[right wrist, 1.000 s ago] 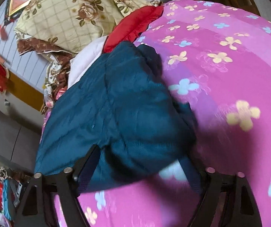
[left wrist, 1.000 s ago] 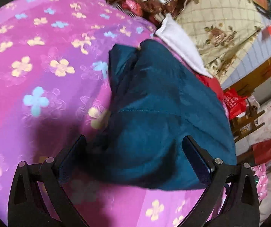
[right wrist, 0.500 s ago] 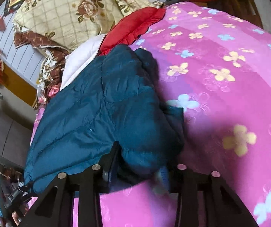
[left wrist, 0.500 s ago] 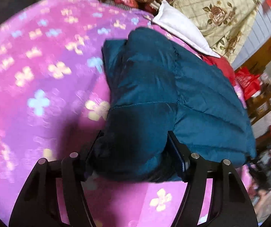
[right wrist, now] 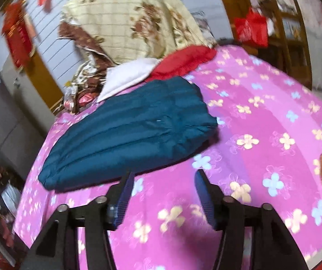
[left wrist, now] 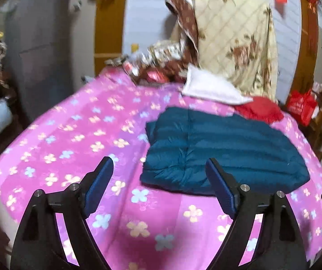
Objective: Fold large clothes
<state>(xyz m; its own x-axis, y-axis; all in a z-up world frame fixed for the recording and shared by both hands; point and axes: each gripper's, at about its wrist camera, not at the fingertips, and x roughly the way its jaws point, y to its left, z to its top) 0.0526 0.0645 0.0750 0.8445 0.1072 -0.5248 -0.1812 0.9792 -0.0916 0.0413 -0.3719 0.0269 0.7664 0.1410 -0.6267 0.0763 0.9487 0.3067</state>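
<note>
Folded teal jacket point(left wrist: 224, 148) on pink floral bedspread point(left wrist: 71, 139), cream quilt point(left wrist: 233, 33) behind

Soft, even indoor light is seen, no glare. Motion blur throughout both views, esp. far cream floral quilt point(left wrist: 235, 33) & edges. Strong fisheye bending, dark vignette at corners. A faint shadow is cast under the teal quilted puffer jacket point(right wrist: 129, 130) on the near side.
</note>
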